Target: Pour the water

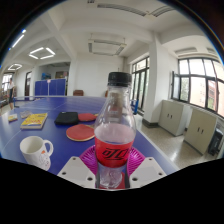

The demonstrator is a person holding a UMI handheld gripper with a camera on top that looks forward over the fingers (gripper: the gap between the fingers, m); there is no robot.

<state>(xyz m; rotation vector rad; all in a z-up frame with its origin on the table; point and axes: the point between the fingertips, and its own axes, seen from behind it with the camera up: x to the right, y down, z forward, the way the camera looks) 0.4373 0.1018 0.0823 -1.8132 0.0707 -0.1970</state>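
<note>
A clear plastic bottle [114, 130] with a black cap stands upright between the gripper's [112, 172] two fingers, and the magenta pads [92, 158] close in against its lower body on both sides, so the jaws are narrowed to the bottle's width and appear to clamp it. The bottle wears a red label with white lettering too small to read, and it looks to hold clear liquid. Left of the fingers and near them a white mug [36, 151] sits on the blue table [40, 128]. Farther off lie an orange-red round paddle [80, 132], a black one [67, 117] and a yellowish book [34, 121]. Windows [196, 82] line the far right wall.
</note>
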